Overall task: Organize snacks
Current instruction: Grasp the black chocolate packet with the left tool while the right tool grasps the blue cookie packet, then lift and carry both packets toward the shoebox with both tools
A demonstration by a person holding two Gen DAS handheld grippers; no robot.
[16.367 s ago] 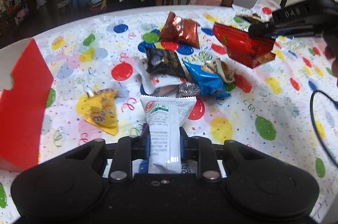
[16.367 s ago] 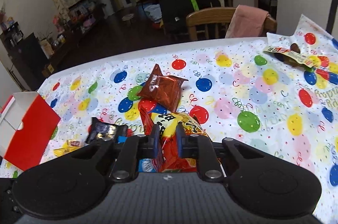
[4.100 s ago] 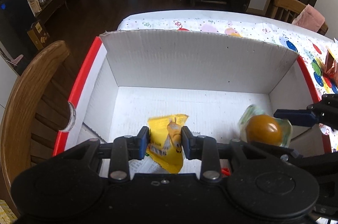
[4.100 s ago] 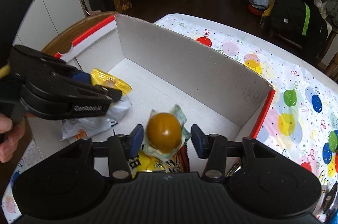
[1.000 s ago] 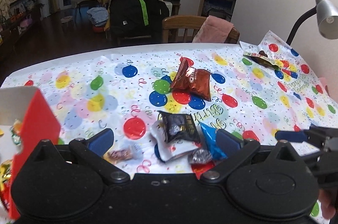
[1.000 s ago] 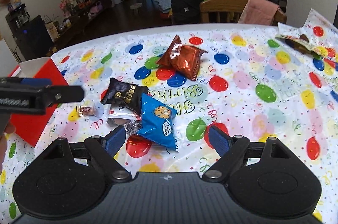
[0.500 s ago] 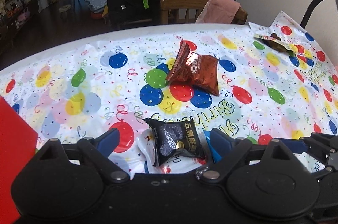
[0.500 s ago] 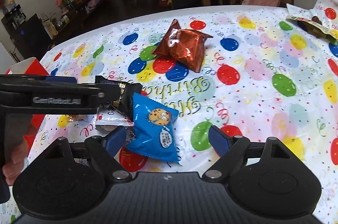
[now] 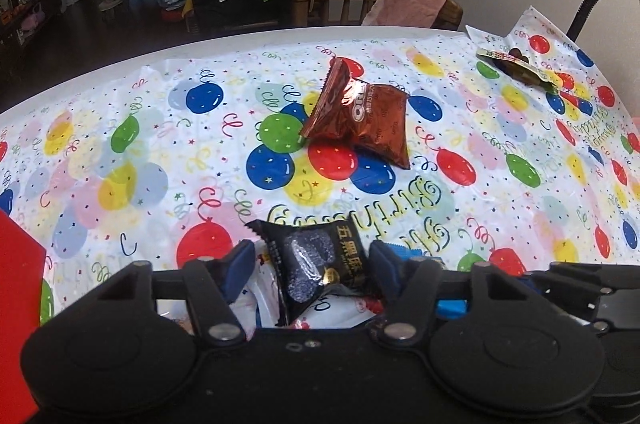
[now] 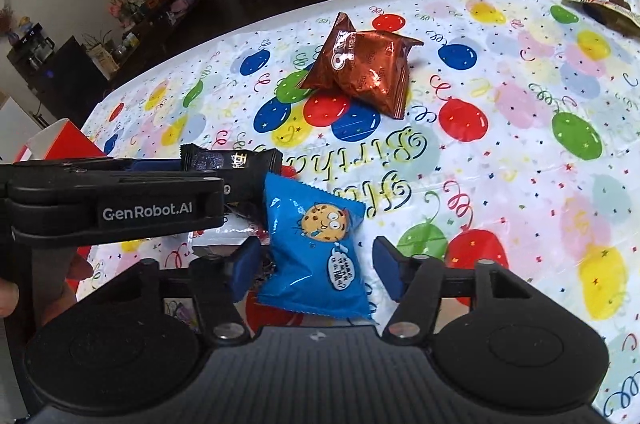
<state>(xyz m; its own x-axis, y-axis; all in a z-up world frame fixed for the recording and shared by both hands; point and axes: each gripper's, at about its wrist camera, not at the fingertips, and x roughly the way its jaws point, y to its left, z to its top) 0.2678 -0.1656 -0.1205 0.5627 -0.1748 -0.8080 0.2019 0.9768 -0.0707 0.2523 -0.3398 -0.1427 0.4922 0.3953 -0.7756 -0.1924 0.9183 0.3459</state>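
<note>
while my left claw (image 9: 312,266) straddles the black snack packet (image 9: 318,264) unclenched, my right claw (image 10: 316,264) gapes around the blue cookie packet (image 10: 316,248) beside it, copper oreo bag (image 10: 366,68) beyond

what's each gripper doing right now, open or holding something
Left gripper: open, fingers straddling the black snack packet.
Right gripper: open, fingers straddling the blue cookie packet.

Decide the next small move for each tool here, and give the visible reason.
Probably close both: the left tool sits open astride the black packet, and the right tool sits open astride the blue cookie packet. Neither is gripped yet.
</note>
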